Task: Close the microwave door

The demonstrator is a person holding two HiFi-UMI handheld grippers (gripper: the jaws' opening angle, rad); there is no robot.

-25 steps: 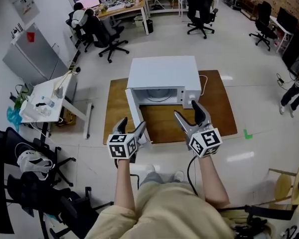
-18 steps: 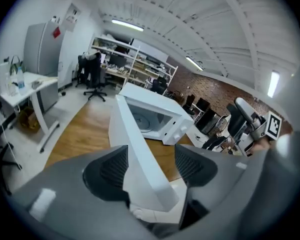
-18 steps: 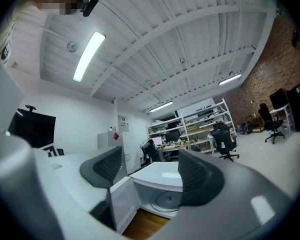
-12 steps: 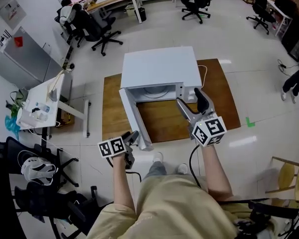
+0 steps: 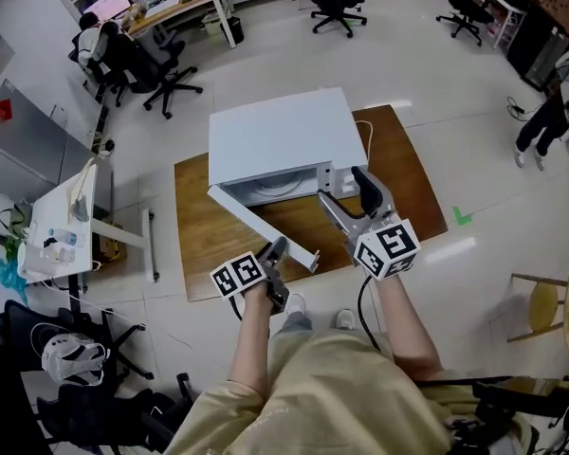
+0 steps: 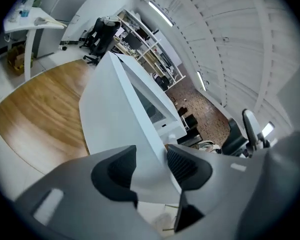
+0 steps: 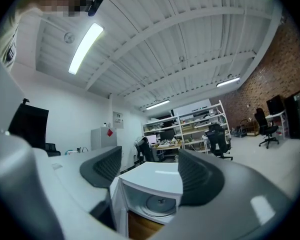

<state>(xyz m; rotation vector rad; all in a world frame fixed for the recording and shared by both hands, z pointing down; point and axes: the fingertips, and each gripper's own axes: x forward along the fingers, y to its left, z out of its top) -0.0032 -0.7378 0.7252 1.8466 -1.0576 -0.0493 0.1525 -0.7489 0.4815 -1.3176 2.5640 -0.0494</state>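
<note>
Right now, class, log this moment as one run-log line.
microwave door: half open | left gripper: fingers just closing, clamped on door edge | right gripper: open, empty, near microwave front

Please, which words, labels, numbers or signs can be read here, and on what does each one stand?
No text can be read.
Black-and-white square markers on the left gripper and right gripper: patterns, no letters.
Red diamond sticker on the grey metal cabinet: too small.
White paper notice on the wall: blurred.
White microwave oven door: no print visible.
</note>
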